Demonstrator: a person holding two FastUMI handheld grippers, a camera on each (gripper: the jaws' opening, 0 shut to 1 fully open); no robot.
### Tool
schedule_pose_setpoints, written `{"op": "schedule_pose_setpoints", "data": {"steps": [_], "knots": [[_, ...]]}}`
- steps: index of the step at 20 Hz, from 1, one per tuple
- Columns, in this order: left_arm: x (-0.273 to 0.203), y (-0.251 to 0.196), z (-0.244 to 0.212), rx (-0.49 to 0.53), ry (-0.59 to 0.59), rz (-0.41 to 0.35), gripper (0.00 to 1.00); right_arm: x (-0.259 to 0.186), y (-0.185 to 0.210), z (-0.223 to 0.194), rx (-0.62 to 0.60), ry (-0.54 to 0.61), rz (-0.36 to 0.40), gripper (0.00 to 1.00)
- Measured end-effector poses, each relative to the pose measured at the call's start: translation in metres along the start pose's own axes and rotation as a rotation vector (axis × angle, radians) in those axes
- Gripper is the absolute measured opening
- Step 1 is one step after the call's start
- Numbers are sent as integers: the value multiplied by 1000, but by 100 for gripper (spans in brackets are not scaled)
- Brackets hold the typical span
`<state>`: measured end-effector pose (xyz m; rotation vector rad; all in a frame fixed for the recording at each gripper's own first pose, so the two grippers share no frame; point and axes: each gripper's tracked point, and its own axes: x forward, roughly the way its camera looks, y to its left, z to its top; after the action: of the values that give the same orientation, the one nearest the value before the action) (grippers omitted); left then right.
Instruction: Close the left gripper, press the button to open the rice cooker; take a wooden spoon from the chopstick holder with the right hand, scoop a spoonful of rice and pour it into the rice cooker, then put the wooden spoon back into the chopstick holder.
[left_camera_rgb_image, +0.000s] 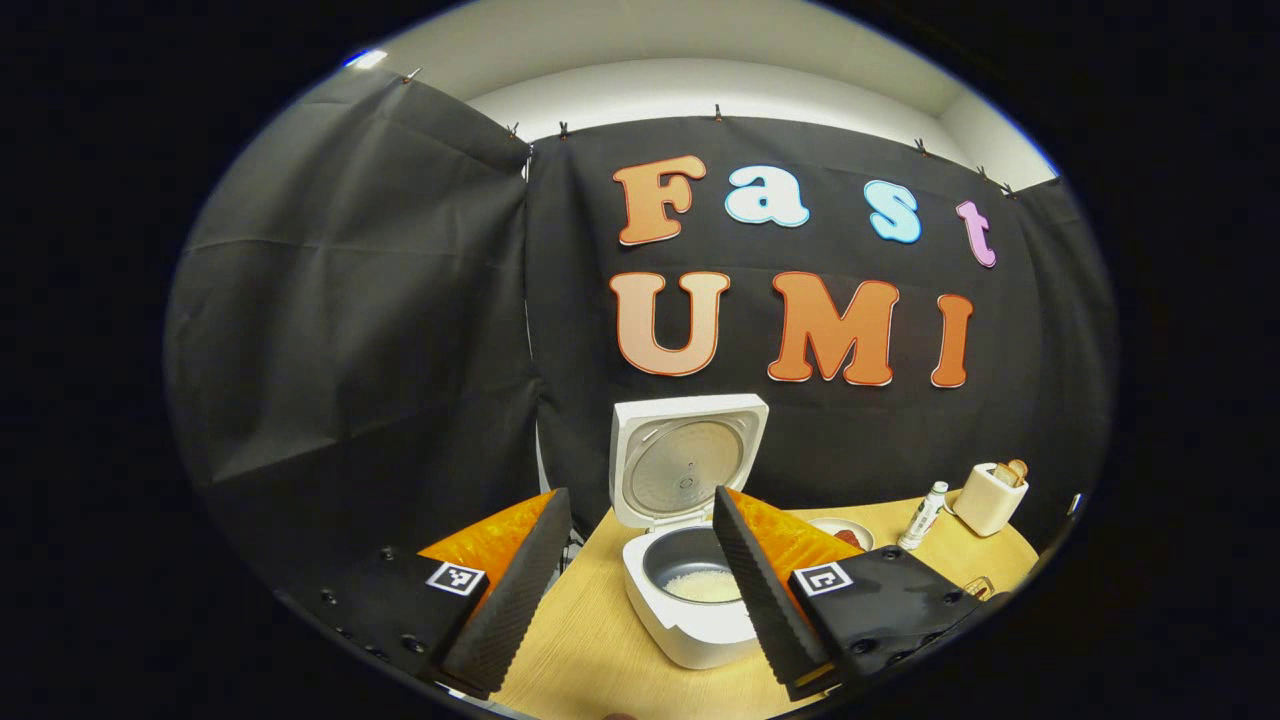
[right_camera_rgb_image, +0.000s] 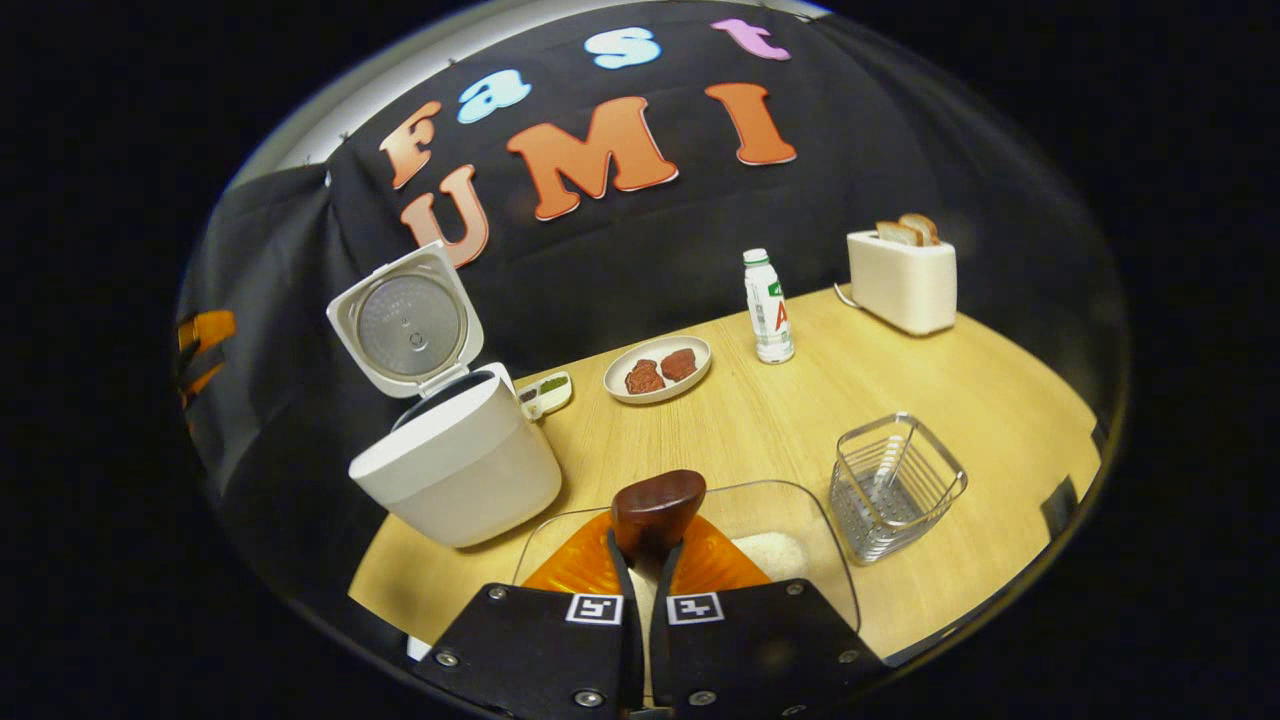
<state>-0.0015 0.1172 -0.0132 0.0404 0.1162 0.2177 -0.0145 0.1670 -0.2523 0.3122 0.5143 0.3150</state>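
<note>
Right tool (right_camera_rgb_image: 640, 575) is pinching the wooden spoon (right_camera_rgb_image: 657, 508) over the glass rice dish (right_camera_rgb_image: 800, 500), left tool (left_camera_rgb_image: 625, 585) is idling spread before the lid-up rice cooker (right_camera_rgb_image: 455, 455); probably best keeping the bowl level while carrying.

In the right gripper view, the dark wooden spoon (right_camera_rgb_image: 657, 510) shows its bowl alone; its handle is hidden between the right gripper (right_camera_rgb_image: 645, 565) fingers. That gripper covers the clear glass rice dish (right_camera_rgb_image: 800, 520) at the table's (right_camera_rgb_image: 980, 400) near edge.
</note>
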Motion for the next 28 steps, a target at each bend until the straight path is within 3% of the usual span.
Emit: {"op": "schedule_pose_setpoints", "data": {"steps": [4, 9, 11, 17, 28], "knots": [[4, -5, -2, -4, 11, -11, 97, 3, 0, -9, 252, 40, 26, 2], [7, -7, -4, -8, 14, -18, 97, 12, -40, -22, 557, 63, -3, 2], [9, -7, -6, -7, 16, -20, 97, 11, -43, -26, 626, 71, -3, 2], [10, -9, -2, -9, 13, -22, 97, 13, -40, -14, 764, 83, 12, 2], [11, -6, 1, -17, 0, -10, 97, -2, -39, 21, 903, 39, 33, 2]]}}
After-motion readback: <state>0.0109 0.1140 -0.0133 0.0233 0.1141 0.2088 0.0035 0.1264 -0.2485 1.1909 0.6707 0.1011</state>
